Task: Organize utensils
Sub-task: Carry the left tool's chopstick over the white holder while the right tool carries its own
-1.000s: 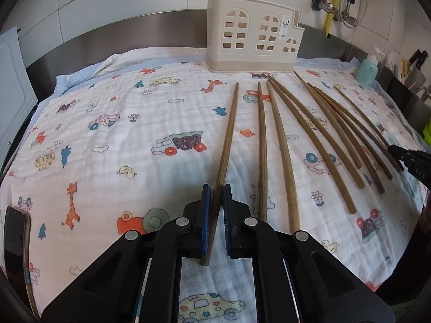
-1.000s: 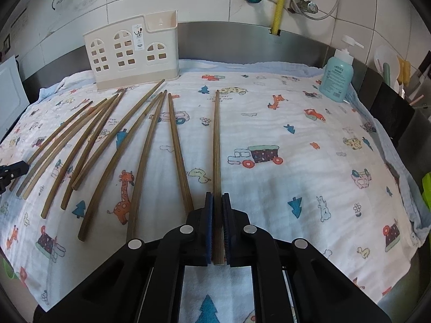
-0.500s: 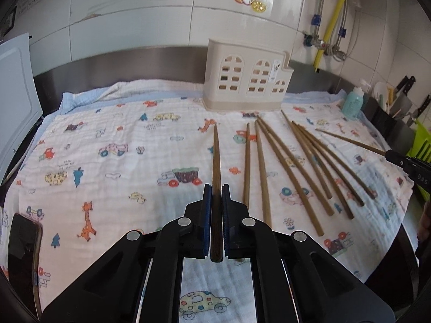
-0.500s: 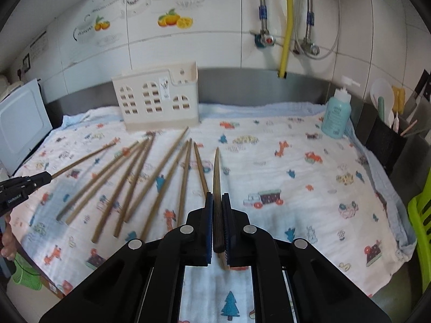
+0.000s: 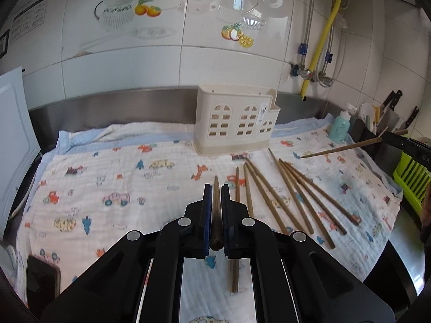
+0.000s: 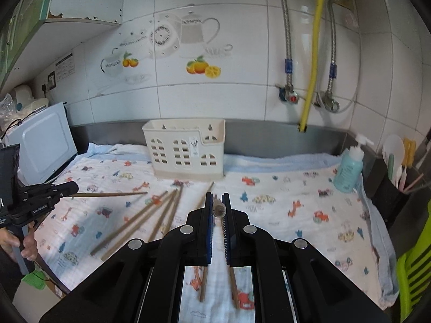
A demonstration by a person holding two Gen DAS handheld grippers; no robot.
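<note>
My left gripper (image 5: 215,188) is shut on a brown wooden chopstick (image 5: 216,215) and holds it raised above the cloth, pointing at the cream utensil holder (image 5: 234,119). My right gripper (image 6: 217,197) is shut on another chopstick (image 6: 218,209), seen end-on, also lifted. Each gripper shows in the other's view: the right one (image 5: 388,137) with its chopstick (image 5: 342,148), the left one (image 6: 74,187) with its chopstick (image 6: 107,194). Several chopsticks (image 5: 291,196) lie fanned on the printed cloth (image 5: 107,177) in front of the holder (image 6: 186,148).
A teal soap bottle (image 6: 348,171) stands at the back right beside a black caddy (image 6: 390,188) with utensils. A green rack (image 5: 410,177) sits off the right edge. A white appliance (image 6: 43,148) is at the left. A dark phone (image 5: 43,280) lies near the left front.
Both grippers have lifted higher with their chopsticks and tilted up, so the tiled wall fills more of each view. The chopsticks on the cloth have not moved.
</note>
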